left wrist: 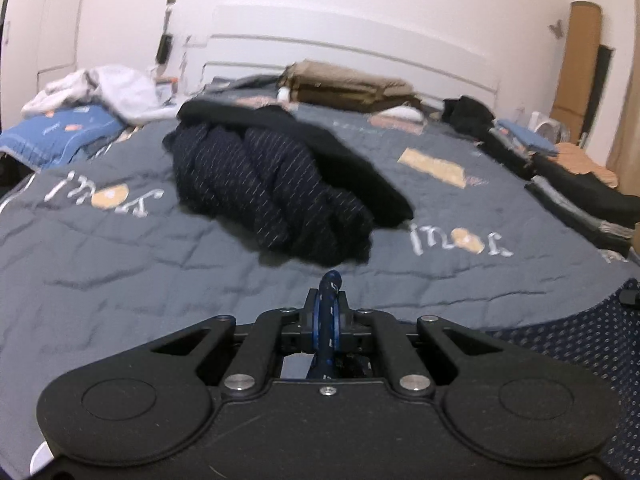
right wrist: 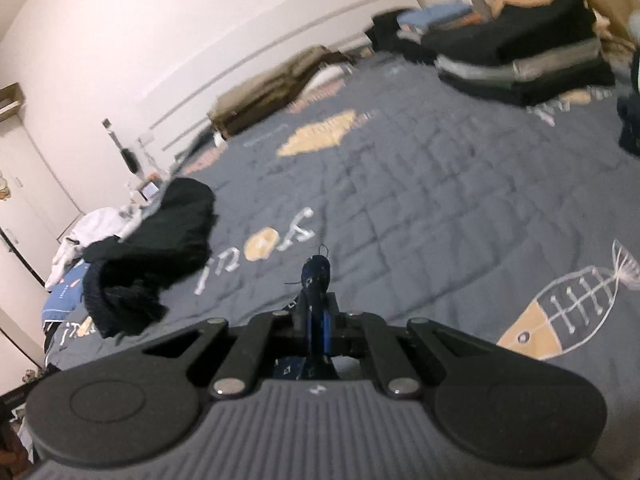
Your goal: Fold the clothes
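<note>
Left gripper and right gripper each pinch dotted navy fabric between closed fingers (likely corners, for spreading); crumpled dark pile lies ahead.

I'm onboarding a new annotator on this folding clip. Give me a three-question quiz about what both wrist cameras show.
1. True or false: the left gripper is shut on navy patterned fabric.
2. What does the right gripper pinch? A) a tan towel B) dark blue cloth C) nothing
3. Fill in: the heap of dark clothes lies on the grey ____.

Key: 1 true; 2 B; 3 quilt.
</note>
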The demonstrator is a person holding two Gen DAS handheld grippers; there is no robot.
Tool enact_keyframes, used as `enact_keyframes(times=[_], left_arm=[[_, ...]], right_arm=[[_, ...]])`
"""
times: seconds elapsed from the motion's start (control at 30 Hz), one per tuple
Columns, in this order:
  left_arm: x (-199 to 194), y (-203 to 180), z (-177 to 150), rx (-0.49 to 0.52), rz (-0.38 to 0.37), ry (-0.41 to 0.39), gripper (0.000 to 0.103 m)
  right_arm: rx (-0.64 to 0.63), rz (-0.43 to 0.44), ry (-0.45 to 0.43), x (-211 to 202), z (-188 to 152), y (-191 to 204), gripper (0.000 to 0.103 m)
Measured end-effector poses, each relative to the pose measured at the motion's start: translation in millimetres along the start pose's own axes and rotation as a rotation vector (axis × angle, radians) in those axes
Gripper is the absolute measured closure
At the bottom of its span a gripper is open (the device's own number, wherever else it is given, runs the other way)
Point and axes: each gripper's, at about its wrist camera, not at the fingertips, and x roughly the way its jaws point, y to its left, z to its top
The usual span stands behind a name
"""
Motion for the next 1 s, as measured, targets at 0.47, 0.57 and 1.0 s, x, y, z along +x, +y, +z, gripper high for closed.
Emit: enact_keyframes(times=[0.47,0.57,1.0], left_arm=[[-25.9,14.1,7.4,-0.093,-0.011,0.027,0.049],[-44.7,3.9,2.7,-0.115,-0.075,0.019,0.046],[-113.8,-46.9,-68.1,-0.148,-0.290,0.083,0.043]], right_arm=[[-0.054,-0.013,0.074,-9.0,0.4,11.2,0.080],[-0.058,0.060,0.044,-32.1,-0.9,33.3,0.071],[-0.125,0.205,0.109,-109.8,-77.6,90.6,0.063]])
